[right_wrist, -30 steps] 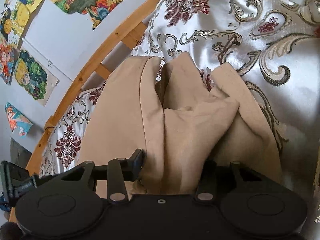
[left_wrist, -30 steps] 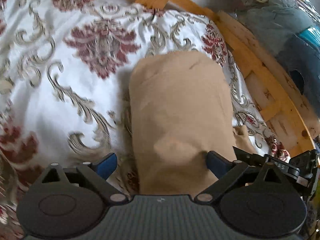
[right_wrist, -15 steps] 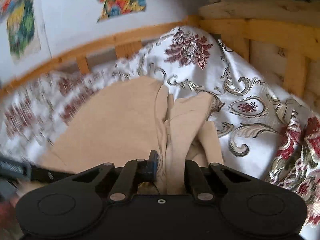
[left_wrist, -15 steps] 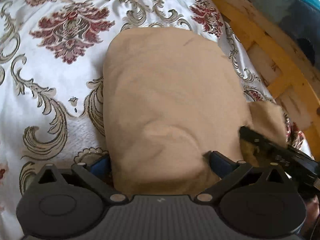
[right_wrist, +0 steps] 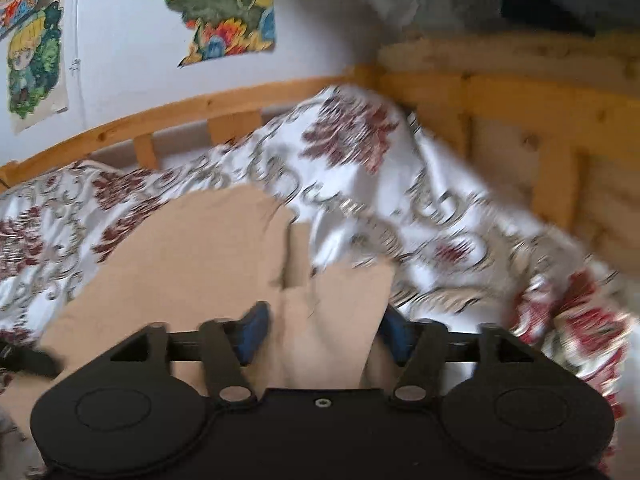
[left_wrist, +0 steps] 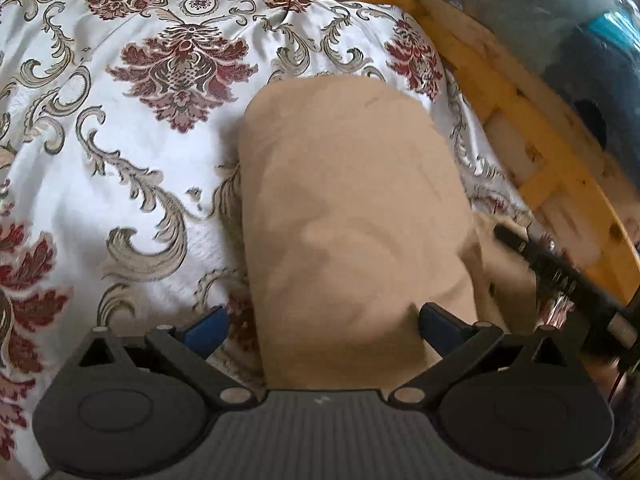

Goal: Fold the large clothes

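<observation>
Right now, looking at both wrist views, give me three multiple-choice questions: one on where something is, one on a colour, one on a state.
1. Where does the tan garment lie?
A. On the patterned bedspread
B. On the floor
C. Over the wooden rail

2. What colour are the pads on the left gripper fingers?
A. Red
B. Blue
C. Yellow

3. How do the right gripper fingers stand?
A. Clamped tight on the rail
B. Apart, cloth between them
C. Around a wall picture

Answers:
1 A, bedspread shows all around the garment.
2 B, blue pads flank the cloth.
3 B, the fingers are opening, with a tan fold in the gap.
</observation>
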A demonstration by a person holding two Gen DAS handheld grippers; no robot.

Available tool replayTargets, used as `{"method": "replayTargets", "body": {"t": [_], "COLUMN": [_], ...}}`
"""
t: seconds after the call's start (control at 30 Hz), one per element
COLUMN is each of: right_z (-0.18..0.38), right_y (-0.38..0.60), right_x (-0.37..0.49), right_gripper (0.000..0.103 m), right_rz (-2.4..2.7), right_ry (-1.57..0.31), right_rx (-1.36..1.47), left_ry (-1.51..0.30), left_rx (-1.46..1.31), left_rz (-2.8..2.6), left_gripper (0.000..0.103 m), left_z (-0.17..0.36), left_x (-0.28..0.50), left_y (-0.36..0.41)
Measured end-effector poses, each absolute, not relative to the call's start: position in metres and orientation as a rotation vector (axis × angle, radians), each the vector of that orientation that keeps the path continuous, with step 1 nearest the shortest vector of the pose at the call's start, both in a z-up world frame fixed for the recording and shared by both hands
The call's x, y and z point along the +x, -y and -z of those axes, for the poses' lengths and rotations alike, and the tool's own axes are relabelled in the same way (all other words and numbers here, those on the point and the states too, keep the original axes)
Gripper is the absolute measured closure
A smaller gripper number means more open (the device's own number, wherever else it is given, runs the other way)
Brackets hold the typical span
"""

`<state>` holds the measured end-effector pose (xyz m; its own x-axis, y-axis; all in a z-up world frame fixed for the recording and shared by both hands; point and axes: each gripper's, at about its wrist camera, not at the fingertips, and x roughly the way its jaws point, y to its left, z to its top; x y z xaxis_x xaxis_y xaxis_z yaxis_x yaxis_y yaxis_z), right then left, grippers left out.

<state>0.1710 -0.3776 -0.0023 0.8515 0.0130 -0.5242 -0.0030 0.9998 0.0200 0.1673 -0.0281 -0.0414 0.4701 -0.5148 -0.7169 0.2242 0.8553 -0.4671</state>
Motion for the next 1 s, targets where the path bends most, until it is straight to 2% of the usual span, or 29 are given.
{"method": "replayTargets", "body": {"t": [0.03, 0.1, 0.17, 0.23, 0.3, 0.47, 0.67, 0.8, 1.0], "right_z": [0.002, 0.000, -0.007, -0.017, -0.028, -0.035, 0.026, 0.045, 0.003], "right_y": [0.376, 0.370, 0.359, 0.346, 0.332, 0.286, 0.248, 0.254, 0.274], "right_x": [0.170, 0.166, 0.164, 0.173, 0.194, 0.272, 0.335, 0.347, 0.303], "right_gripper": [0.020, 0.018, 0.007, 0.002, 0.002, 0.003, 0.001, 0.002, 0.002], "right_rz": [0.006, 0.016, -0.001, -0.041, -0.112, -0.310, -0.293, -0.246, -0.214], "right_ry": [-0.535, -0.510, -0.465, -0.423, -0.425, -0.567, -0.736, -0.776, -0.710], "right_rx": [-0.007, -0.069, -0.145, -0.186, -0.186, -0.164, -0.276, -0.209, -0.174], "left_ry": [-0.987, -1.006, -1.011, -0.983, -0.963, -0.953, -0.948, -0.959, -0.950], "left_rx": [-0.350, -0.402, -0.436, -0.413, -0.377, -0.403, -0.416, -0.423, -0.417], "left_rz": [0.466, 0.457, 0.459, 0.464, 0.468, 0.472, 0.436, 0.445, 0.426], "left_gripper": [0.000, 0.000, 0.000, 0.000, 0.000, 0.000, 0.000, 0.000, 0.000], "left_z": [0.045, 0.054, 0.060, 0.063, 0.064, 0.071, 0.073, 0.074, 0.074], "left_x": [0.166, 0.166, 0.166, 0.160, 0.155, 0.150, 0.142, 0.143, 0.139], "left_y": [0.027, 0.025, 0.023, 0.022, 0.025, 0.023, 0.022, 0.019, 0.021]}}
